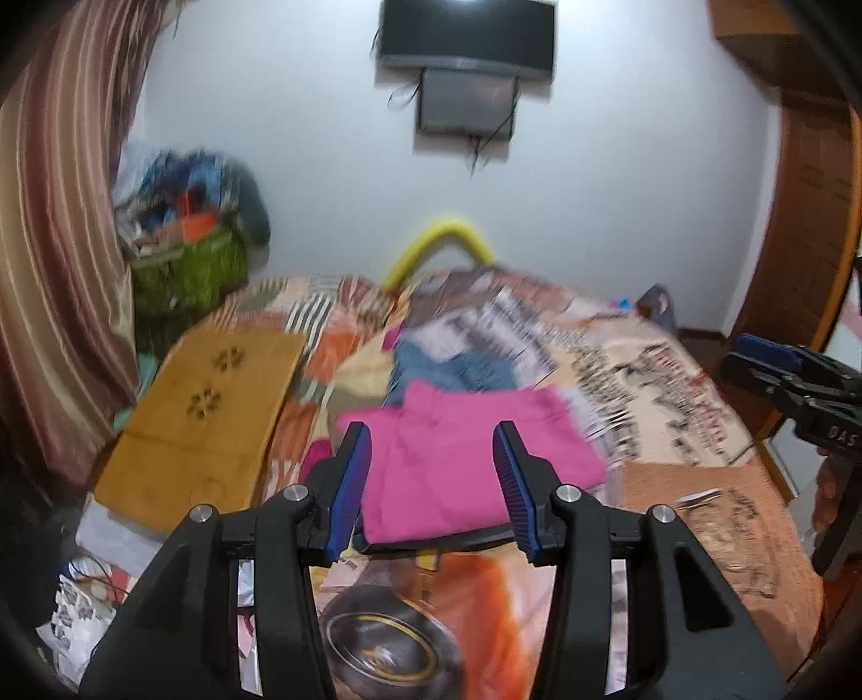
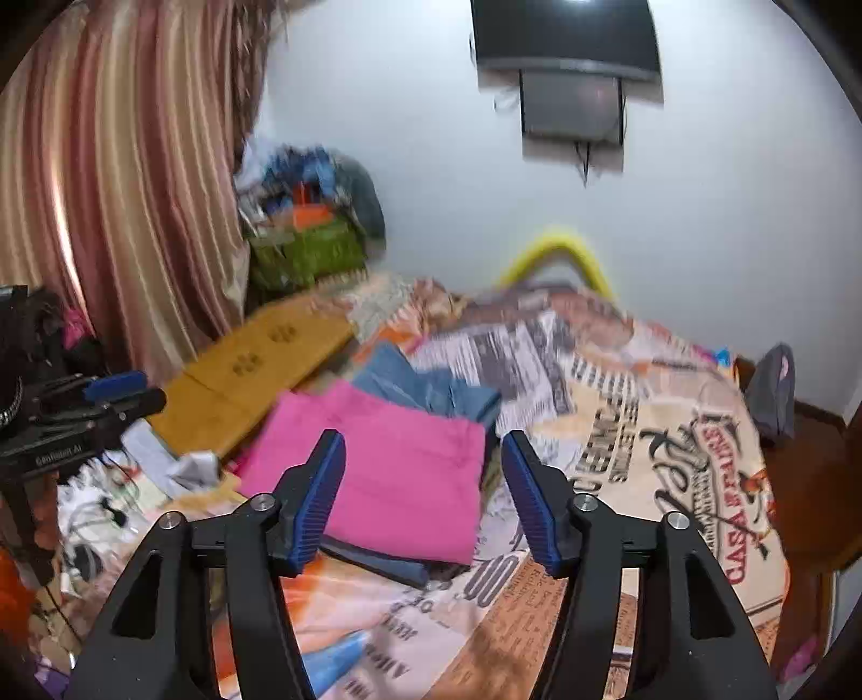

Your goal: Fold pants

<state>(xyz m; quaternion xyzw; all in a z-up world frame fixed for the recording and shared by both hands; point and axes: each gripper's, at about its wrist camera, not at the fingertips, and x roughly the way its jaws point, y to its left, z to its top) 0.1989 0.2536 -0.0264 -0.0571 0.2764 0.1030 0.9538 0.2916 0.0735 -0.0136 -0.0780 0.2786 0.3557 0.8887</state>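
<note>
Left wrist view: our left gripper hovers, jaws apart, empty | right gripper likewise spread, empty | folded pink pants lie on the printed bedspread, atop blue jeans.

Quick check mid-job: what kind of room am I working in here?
Most likely a bedroom in a home. The pink pants lie on a bed with a printed cover, a striped curtain hangs at the left, and a TV is mounted on the wall.
</note>
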